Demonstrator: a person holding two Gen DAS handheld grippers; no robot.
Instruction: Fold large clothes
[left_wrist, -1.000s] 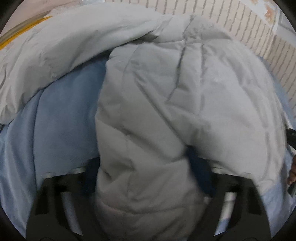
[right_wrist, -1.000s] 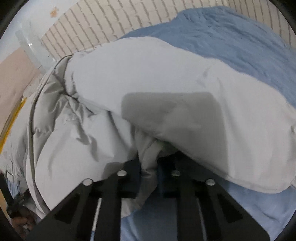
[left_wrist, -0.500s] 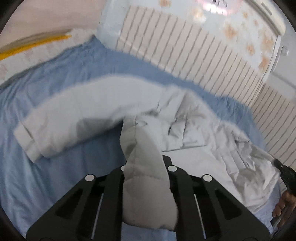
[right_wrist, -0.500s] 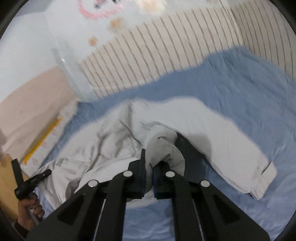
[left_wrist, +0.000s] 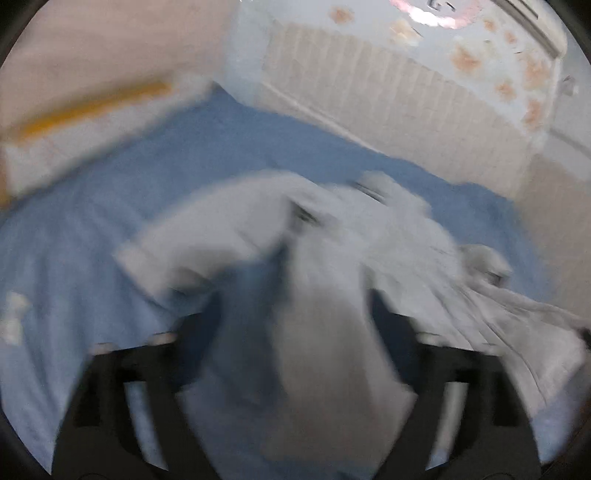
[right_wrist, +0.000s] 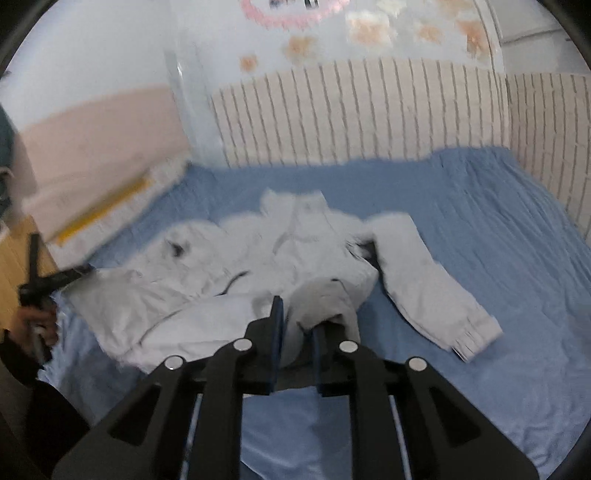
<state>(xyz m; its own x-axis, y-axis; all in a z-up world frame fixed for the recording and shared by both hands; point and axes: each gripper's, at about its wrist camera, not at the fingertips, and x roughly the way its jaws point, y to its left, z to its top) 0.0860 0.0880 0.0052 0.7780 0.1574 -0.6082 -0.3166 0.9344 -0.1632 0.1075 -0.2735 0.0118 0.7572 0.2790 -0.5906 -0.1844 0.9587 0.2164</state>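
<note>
A light grey puffy jacket lies crumpled on the blue bed sheet, one sleeve stretched out to the right. In the right wrist view my right gripper holds a raised fold of the jacket; its jaws are opening slightly, and the fabric still fills the narrow gap. The left wrist view is blurred. There my left gripper has its jaws spreading wide, and a hanging flap of the jacket sits loosely between the fingers. A hand holding the left gripper shows at the far left of the right wrist view.
A padded wall with vertical stripes borders the bed at the back and right. A white pillow with a yellow stripe lies at the left edge. Blue sheet shows bare around the jacket.
Both grippers rose and pulled back, so the jacket went from filling the views to lying below. The left jaws, clamped on a fold before, now stand wide. The right jaws parted slightly.
</note>
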